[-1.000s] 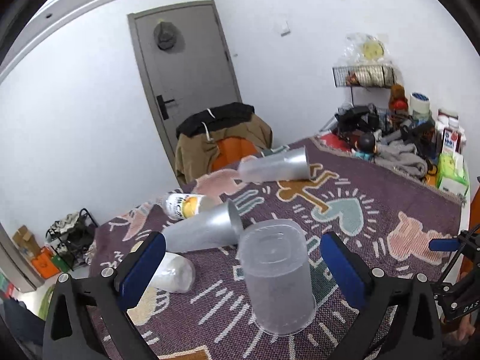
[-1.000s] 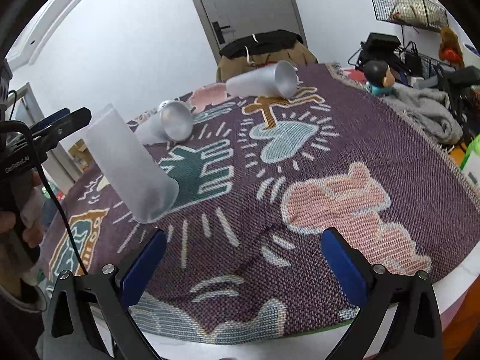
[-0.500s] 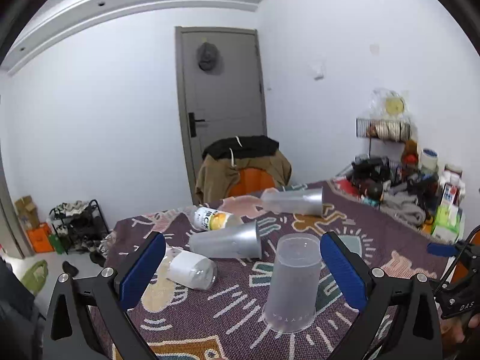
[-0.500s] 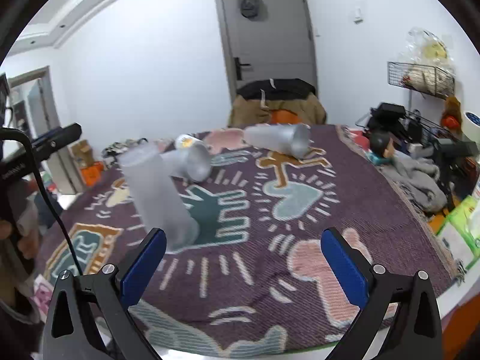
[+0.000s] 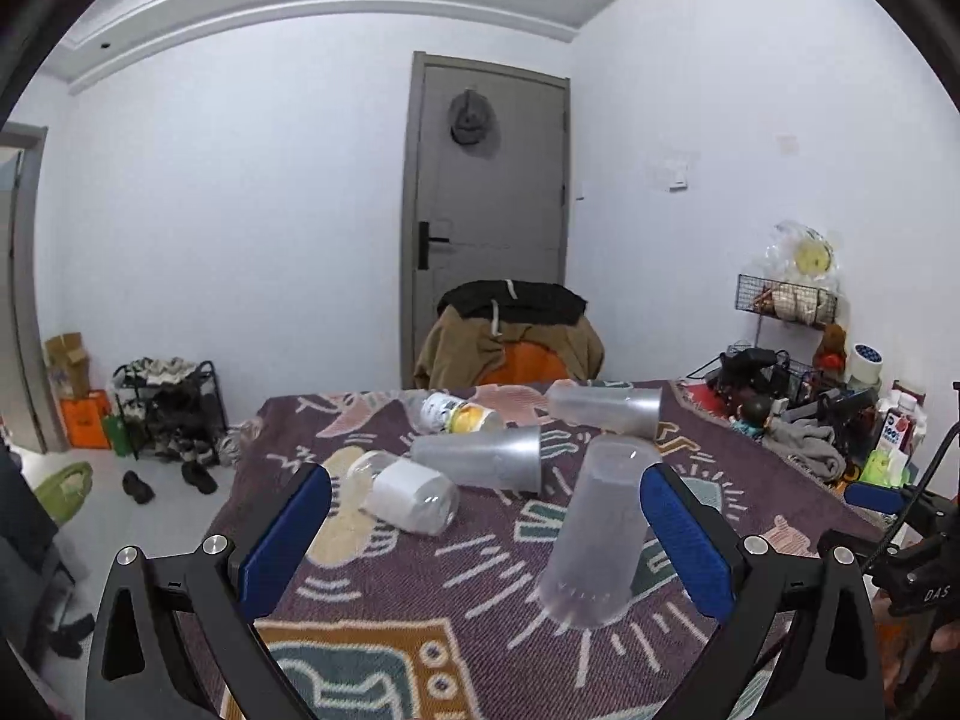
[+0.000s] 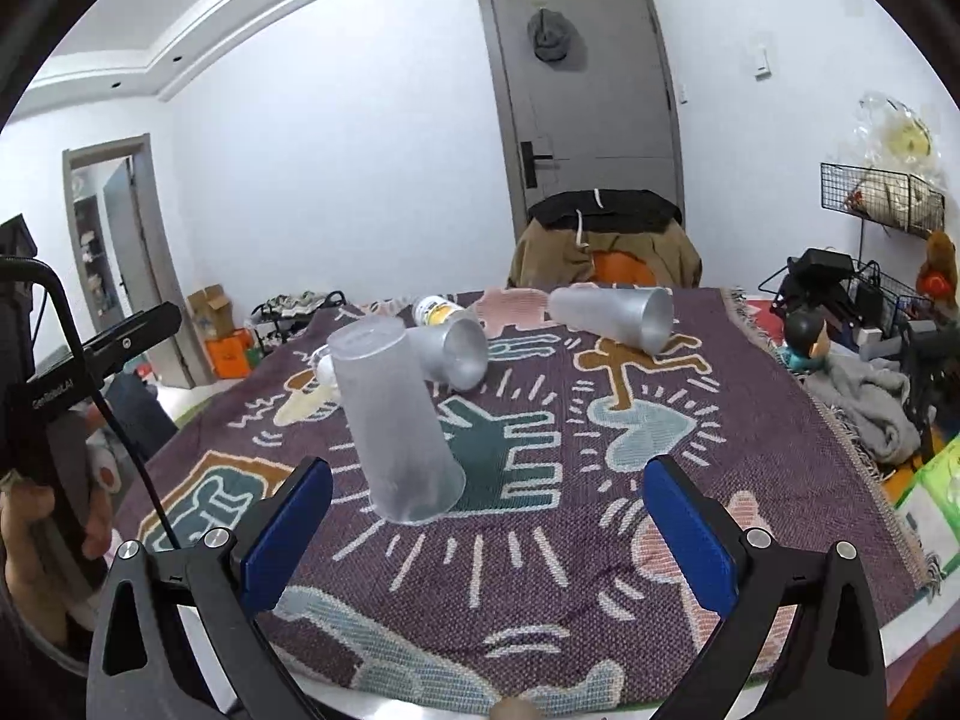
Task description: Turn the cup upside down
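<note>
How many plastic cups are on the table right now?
3. An inverted cup stands mouth-down near the front left of the rug. A second cup lies on its side just behind it. A third cup lies toward the far edge. No others show.

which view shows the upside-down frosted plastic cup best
The right wrist view: the upside-down frosted plastic cup stands whole and unblocked. In the left wrist view it is partly overlapped by the left gripper's blue finger.
</note>
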Demonstrator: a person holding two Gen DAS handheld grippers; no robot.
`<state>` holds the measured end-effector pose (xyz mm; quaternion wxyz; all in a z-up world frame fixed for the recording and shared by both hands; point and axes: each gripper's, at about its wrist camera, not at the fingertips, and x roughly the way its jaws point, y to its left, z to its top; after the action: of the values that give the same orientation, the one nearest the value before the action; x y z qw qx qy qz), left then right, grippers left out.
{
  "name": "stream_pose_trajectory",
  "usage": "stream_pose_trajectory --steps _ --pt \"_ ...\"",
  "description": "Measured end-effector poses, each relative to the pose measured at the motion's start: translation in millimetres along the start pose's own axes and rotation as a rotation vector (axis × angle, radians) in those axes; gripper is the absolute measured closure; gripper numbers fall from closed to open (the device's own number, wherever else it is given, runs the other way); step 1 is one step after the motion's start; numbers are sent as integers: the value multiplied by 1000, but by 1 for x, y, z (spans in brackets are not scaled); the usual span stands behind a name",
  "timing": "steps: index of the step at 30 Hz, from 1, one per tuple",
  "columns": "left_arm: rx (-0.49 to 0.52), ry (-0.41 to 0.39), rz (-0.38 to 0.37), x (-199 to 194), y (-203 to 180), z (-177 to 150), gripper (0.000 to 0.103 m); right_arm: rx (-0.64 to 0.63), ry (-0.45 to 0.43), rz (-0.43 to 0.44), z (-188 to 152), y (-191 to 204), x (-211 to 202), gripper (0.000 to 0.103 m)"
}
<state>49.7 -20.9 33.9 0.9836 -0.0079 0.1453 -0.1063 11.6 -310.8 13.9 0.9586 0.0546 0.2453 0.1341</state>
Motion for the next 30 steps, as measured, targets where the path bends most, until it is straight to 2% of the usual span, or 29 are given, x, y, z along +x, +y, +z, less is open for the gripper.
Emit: stream_pose_trajectory --steps 11,21,30 --pt "-37 -41 78 -31 18 -27 0 -46 28 -5 -15 13 2 0" --pt "-45 -16 108 -36 30 -53 0 -88 -48 -61 -21 18 -9 0" --pt "-45 -38 129 -45 36 -56 0 -121 -58 -55 -25 25 -10 0"
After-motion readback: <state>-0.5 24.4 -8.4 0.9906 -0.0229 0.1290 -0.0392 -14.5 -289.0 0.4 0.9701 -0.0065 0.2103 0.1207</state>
